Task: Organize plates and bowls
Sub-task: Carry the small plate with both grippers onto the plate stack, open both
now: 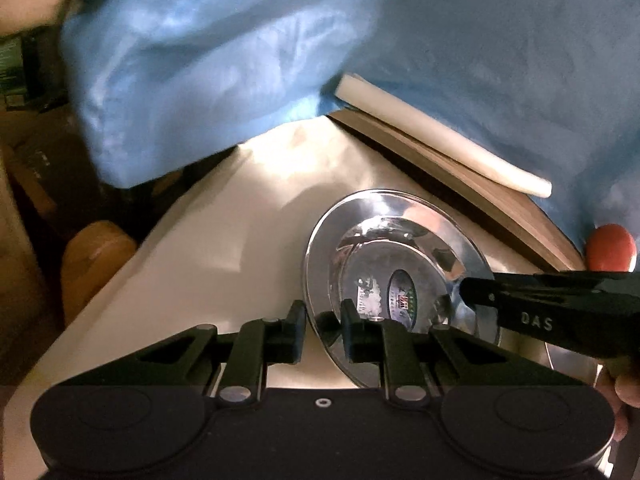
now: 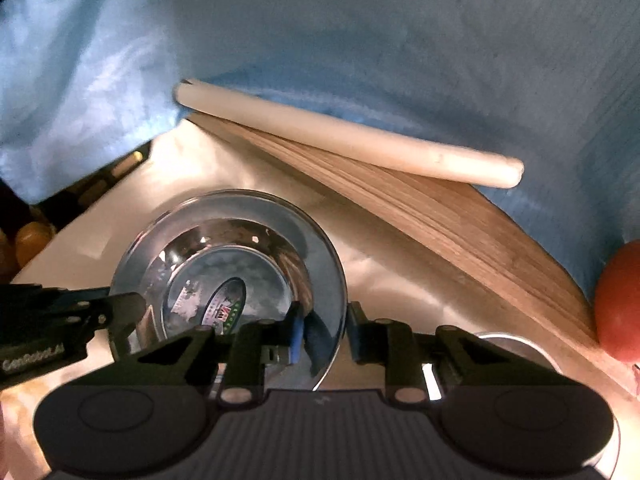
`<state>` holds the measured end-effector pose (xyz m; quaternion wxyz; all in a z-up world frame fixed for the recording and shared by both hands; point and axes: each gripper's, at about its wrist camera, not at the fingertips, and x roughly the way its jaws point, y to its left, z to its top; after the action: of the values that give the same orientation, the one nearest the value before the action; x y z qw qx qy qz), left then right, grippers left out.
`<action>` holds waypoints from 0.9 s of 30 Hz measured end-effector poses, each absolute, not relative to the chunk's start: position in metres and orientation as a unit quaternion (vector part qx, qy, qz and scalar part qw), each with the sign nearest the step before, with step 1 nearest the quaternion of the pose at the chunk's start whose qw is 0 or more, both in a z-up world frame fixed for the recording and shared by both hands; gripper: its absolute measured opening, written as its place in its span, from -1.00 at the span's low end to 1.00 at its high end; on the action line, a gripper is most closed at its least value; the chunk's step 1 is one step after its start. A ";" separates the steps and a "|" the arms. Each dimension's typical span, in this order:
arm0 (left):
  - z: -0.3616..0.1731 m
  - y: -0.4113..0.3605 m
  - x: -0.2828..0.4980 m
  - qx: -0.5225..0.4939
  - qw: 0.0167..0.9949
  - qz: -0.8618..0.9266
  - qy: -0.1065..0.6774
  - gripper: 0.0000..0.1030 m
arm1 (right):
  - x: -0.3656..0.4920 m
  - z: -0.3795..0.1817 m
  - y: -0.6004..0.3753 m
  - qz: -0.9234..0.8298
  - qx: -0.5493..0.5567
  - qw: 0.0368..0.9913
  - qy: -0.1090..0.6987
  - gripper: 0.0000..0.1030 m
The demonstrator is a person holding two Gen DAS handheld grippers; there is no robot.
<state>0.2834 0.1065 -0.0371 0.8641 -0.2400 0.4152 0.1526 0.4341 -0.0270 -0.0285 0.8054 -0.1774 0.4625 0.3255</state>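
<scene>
Steel bowl [image 1: 396,280] sat on the white bench [image 1: 200,256], just in front of the wooden board [image 2: 440,216]. Left tool [image 1: 322,320] and right tool [image 2: 326,328] each straddled its thin rim, jaws spread. It looked light, stiff and slippery; the rim seemed the best hold.

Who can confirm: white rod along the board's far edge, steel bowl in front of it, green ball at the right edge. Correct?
Not quite. The ball is red, not green; the right wrist view shows it best. The rest holds: the white rod lies along the far edge of the board, with the steel bowl in front of it.
</scene>
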 end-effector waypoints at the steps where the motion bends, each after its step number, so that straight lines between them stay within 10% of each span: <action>1: -0.036 0.107 0.281 -0.239 0.865 0.155 0.414 -0.62 | 0.431 -0.026 -0.028 0.328 -0.175 0.807 0.460 -0.52; 27: 0.013 0.040 0.233 -0.187 0.881 0.059 0.431 -0.61 | 0.338 0.031 -0.145 0.311 -0.100 0.844 0.425 -0.53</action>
<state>0.2335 0.0403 0.0134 0.8807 -0.1866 0.4313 0.0588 0.3383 -0.1450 0.0310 0.8439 -0.1000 0.4253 0.3112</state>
